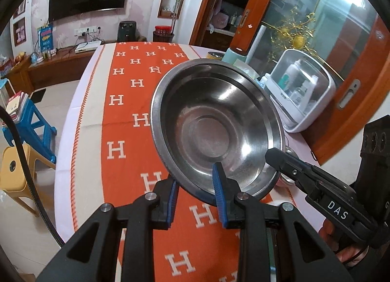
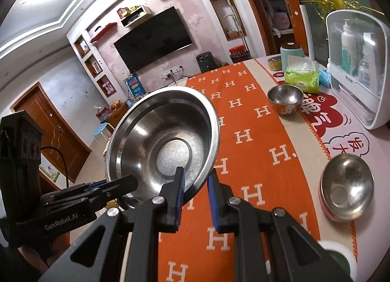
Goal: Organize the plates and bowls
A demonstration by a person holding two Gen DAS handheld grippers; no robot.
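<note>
Left wrist view shows both the left gripper (image 1: 197,193) and right gripper (image 2: 195,190) pinching one tilted steel bowl (image 1: 217,128) above the desk (image 1: 87,101); uneven release could drop it.

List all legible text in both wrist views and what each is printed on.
"DAS": white letters on the right gripper body, left wrist view.
"GenRobot.AI": on the left gripper body, right wrist view.
"H": repeated white letter on the orange table runner.
Red and white table mat: large Chinese characters, partly cut off, not reliably readable.
Green tissue pack, bottles in the white case, blue poster: too small.
</note>
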